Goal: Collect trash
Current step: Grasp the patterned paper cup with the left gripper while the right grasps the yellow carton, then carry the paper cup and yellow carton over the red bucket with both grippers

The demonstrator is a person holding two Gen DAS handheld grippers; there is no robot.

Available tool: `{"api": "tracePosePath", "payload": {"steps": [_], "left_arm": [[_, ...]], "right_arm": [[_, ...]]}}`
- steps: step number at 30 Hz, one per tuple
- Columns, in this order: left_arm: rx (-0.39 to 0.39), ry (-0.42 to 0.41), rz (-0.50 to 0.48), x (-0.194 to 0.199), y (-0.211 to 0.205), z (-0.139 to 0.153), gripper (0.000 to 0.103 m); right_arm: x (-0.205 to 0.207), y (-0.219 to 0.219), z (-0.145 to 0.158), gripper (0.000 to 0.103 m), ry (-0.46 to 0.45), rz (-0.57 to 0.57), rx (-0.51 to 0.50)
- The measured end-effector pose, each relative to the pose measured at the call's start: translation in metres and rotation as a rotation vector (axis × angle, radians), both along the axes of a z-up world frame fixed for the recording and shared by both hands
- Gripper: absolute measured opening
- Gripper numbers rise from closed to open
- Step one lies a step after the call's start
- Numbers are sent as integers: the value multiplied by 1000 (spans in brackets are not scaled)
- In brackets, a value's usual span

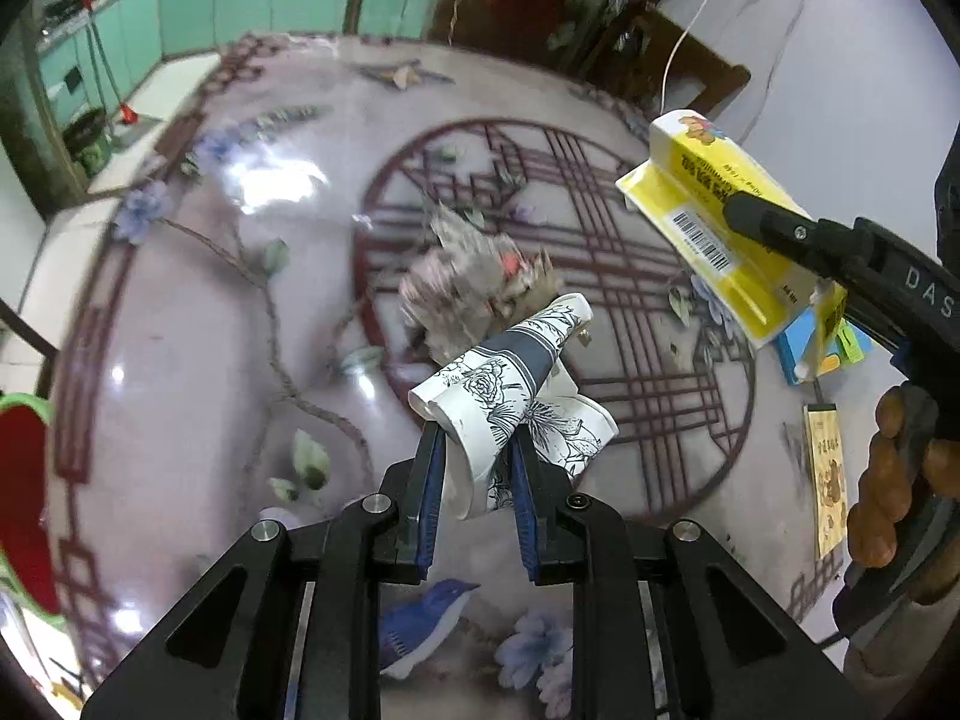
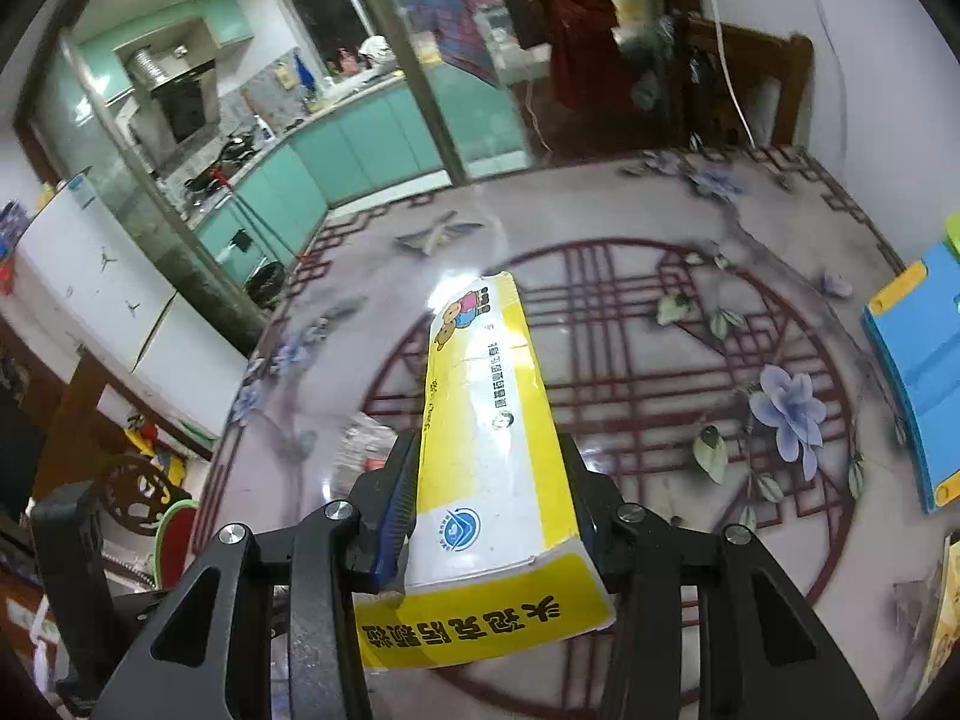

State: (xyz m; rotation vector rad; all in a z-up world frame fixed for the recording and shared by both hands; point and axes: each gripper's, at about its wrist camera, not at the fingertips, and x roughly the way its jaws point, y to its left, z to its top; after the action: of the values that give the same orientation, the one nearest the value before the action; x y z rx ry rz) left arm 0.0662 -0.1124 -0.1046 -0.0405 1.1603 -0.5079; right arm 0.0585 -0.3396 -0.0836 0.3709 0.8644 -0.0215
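Observation:
My left gripper is shut on a crushed paper cup, white with black flower drawings, and holds it above the patterned round table. Just beyond it lies a crumpled wad of paper trash near the table's middle. My right gripper is shut on a yellow-and-white carton with a cartoon bear, held above the table. The left wrist view shows that right gripper at the right with the carton in its jaws.
A blue box and a small yellow booklet lie at the table's right side. A wooden chair stands behind the table. A red-cushioned chair is at the left. The kitchen lies beyond a glass partition.

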Motion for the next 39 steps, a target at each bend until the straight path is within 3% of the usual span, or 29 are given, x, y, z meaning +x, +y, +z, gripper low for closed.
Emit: {"api": "tracePosePath", "payload": {"steps": [7, 17, 26, 39], "left_arm": [[13, -69, 54, -15, 34, 17, 20], [3, -76, 123, -31, 81, 16, 20], [-11, -57, 153, -36, 127, 10, 20], [-23, -56, 85, -38, 156, 8, 21]], "right_arm": [[-15, 52, 26, 42, -45, 80, -79], [-30, 107, 37, 42, -50, 153, -125], [-42, 143, 41, 43, -42, 143, -145], [-68, 183, 46, 43, -28, 74, -166]]}}
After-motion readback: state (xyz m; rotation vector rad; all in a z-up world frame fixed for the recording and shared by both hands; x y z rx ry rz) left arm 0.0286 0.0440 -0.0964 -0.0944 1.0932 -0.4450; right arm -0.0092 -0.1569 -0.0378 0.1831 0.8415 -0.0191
